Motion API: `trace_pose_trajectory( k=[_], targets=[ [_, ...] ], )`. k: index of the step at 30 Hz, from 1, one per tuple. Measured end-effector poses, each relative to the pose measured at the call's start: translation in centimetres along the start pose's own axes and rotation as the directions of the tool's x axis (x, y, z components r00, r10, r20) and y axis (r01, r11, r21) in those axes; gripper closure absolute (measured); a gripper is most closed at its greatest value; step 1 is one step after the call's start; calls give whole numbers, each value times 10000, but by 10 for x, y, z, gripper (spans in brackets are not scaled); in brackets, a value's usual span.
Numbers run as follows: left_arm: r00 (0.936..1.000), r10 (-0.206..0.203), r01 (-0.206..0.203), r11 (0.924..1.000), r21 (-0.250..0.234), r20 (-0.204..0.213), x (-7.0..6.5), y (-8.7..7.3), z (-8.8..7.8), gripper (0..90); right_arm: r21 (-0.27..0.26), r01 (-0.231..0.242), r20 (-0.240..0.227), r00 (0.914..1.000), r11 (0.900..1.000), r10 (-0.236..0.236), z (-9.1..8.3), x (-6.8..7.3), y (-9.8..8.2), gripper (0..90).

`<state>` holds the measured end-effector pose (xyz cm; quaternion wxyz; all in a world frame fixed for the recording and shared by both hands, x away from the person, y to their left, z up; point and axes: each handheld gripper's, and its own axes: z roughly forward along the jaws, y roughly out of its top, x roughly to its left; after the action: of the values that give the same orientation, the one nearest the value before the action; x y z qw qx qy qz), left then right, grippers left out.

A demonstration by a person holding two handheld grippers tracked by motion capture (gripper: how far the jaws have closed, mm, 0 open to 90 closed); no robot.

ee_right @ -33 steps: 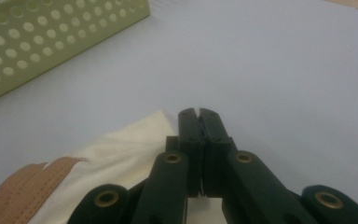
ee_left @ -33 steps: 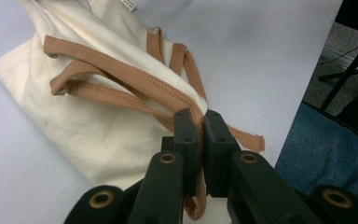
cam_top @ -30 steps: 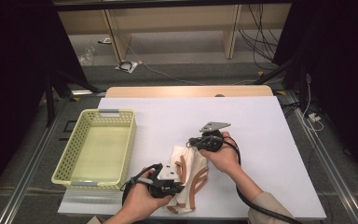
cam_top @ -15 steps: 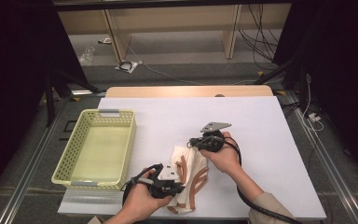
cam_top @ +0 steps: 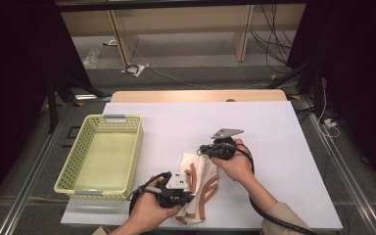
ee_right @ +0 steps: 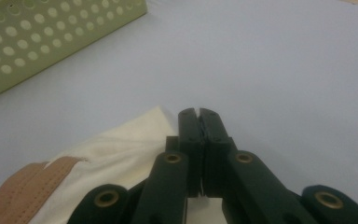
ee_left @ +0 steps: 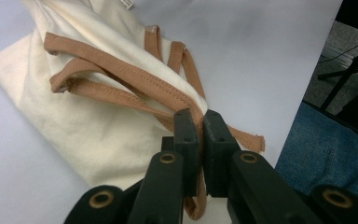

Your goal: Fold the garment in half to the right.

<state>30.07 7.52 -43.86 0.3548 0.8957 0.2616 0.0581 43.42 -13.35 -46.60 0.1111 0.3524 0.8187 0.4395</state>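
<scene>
The cream cloth bag (cam_top: 198, 183) with brown straps (cam_top: 206, 191) lies near the front edge of the white table (cam_top: 274, 132), slightly left of the middle, and bare tabletop stretches wide behind it and to its right. To its left, with a strip of table between them, stands the pale green perforated basket (cam_top: 73, 169), its long side running from front to back. The bag's long axis runs from the front edge up and slightly right toward the far side, and its straps trail along it. The left gripper (cam_top: 176, 193) sits at the bag's near end; in the left gripper view its jaws are closed on a brown strap (ee_left: 121, 95) at the bag's hem. The right gripper (cam_top: 208, 149) rests at the bag's far end with its jaws pressed together over the cream corner (ee_right: 154, 119); whether cloth is pinched between them cannot be told. Beyond the table lie a grey floor (cam_top: 200, 54), loose cables (cam_top: 269, 44) and wooden shelf legs (cam_top: 242, 32).
</scene>
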Motion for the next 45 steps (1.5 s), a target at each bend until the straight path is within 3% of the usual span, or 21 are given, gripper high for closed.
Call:
trace_pose_trajectory(
  k=[45],
  targets=[
    [9998, 93, -96, 9997, 217, 147, -2, 3, 9, 851, 182, -168, 77, 9998, 9997, 166, -2, -4, -7, 894]
  ],
)
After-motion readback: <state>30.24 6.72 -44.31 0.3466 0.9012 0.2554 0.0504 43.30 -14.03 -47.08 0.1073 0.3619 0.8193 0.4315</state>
